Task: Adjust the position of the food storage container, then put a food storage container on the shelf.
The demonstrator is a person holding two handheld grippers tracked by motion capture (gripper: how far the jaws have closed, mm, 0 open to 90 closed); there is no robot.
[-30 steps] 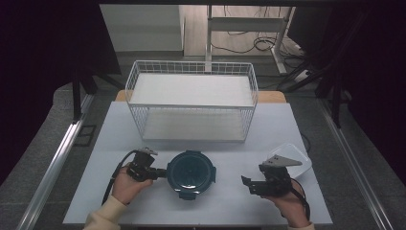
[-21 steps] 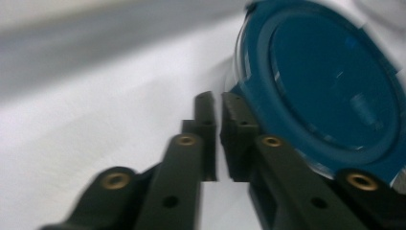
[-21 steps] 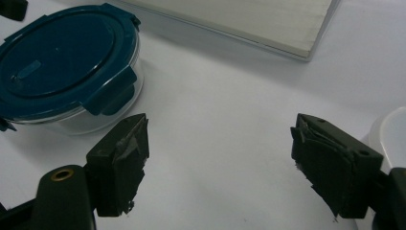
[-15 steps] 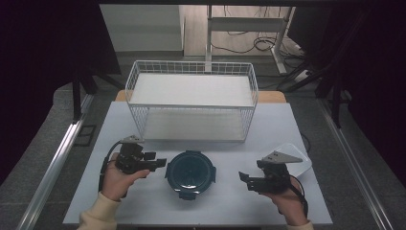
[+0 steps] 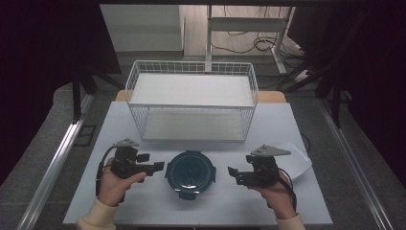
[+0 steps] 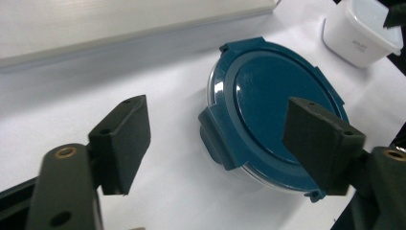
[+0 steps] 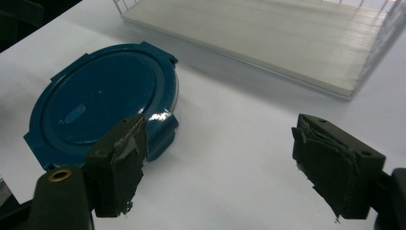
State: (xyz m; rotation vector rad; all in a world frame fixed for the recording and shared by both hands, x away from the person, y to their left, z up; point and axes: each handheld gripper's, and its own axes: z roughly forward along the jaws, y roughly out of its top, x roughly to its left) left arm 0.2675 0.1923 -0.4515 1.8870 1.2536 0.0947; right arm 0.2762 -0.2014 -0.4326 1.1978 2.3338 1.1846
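Round blue-lidded container (image 5: 191,173) centre near edge; left gripper (image 5: 159,166) jaws just opened wide, nothing between; right gripper (image 5: 233,173) wide open, empty

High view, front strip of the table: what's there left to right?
left gripper → blue-lidded round container → right gripper → white tub, partly behind the right gripper's body.

You see a dark room around the white table (image 5: 297,120), with grey floor (image 5: 43,143) and cables (image 5: 249,43) behind it.
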